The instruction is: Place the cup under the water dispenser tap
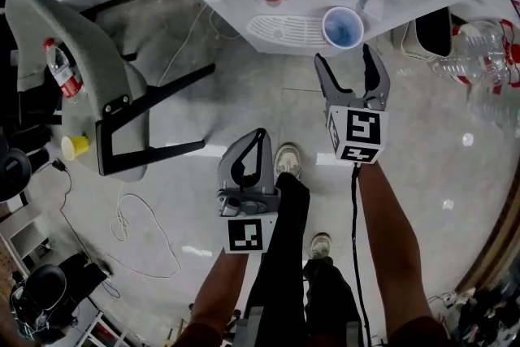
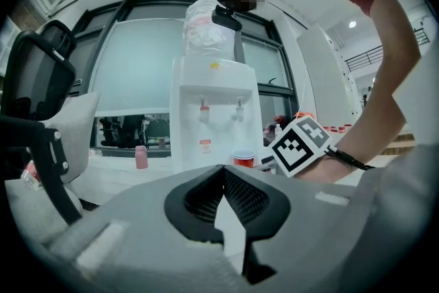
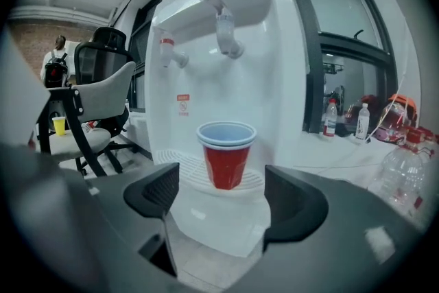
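The right hand-held gripper (image 3: 223,206), at the lower middle of its own view, has its 2 jaws spread wide, with nothing touching the pads. Just beyond the jaw tips the red cup (image 3: 226,154) stands upright and free on the ribbed drip tray (image 3: 180,162) of the white water dispenser (image 3: 281,58). It sits directly below the white tap (image 3: 226,34), with the red tap (image 3: 168,51) further left in the frame. By that position the placing looks done, and the wide jaws probably serve to clear the cup's sides so it is not tipped.

The left hand-held gripper (image 1: 258,134), at the lower centre of the head view, has its jaws closed together on nothing. It hangs well apart from the dispenser, seemingly idle and out of the way. A grey chair (image 1: 77,53) fills the left of that view.
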Demonstrator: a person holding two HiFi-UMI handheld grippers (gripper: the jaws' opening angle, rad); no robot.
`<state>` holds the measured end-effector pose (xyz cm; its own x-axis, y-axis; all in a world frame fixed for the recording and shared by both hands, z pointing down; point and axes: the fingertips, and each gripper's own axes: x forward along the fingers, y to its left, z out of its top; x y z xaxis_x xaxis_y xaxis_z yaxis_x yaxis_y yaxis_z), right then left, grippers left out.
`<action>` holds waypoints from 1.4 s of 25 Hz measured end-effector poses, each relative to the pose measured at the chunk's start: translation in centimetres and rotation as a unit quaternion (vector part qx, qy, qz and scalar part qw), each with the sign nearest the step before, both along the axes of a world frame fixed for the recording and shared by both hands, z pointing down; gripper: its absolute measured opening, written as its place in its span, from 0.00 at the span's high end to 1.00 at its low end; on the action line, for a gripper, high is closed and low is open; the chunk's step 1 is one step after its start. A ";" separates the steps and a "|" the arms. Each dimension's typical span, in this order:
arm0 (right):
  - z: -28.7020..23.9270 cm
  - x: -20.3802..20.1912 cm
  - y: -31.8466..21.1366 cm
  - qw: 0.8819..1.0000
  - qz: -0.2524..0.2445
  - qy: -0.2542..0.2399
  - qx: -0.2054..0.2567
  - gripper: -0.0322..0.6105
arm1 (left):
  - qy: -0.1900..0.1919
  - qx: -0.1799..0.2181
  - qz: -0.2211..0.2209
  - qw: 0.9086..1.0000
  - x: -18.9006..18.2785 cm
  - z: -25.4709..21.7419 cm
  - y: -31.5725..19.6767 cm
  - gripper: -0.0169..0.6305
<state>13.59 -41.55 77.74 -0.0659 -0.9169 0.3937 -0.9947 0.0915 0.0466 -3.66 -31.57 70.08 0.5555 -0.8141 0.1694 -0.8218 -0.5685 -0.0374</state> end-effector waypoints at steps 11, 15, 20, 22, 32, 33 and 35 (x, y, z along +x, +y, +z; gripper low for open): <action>-8.6 -0.2 13.0 0.999 0.012 -0.025 -0.017 0.38 | 0.034 0.000 -0.029 0.999 -0.9 -10.3 4.9 0.97; -15.1 0.0 16.9 0.999 0.022 -0.035 0.006 0.41 | 0.047 0.010 -0.038 0.998 -1.1 -16.2 7.0 0.97; -25.6 0.5 23.0 0.998 0.013 -0.026 0.049 0.44 | 0.049 0.027 -0.042 0.998 -0.8 -25.0 11.7 0.97; -29.9 0.8 25.2 0.997 0.006 -0.024 0.071 0.46 | 0.053 0.042 -0.045 0.997 -0.5 -28.7 13.6 0.97; -48.0 1.7 32.6 0.985 -0.044 0.040 0.163 0.48 | 0.057 0.094 -0.038 0.993 -0.7 -43.2 20.6 0.97; -49.6 1.7 33.0 0.983 -0.047 0.044 0.171 0.48 | 0.056 0.098 -0.040 0.993 -0.9 -44.3 20.9 0.97; -52.6 1.7 33.5 0.980 -0.047 0.044 0.188 0.48 | 0.054 0.113 -0.048 0.991 -1.3 -46.6 21.2 0.97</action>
<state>15.34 -8.04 25.12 -0.1374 -0.9898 0.0373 -0.9734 0.1419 0.1801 -4.97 -10.41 23.47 0.4791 -0.8742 -0.0792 -0.8776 -0.4753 -0.0630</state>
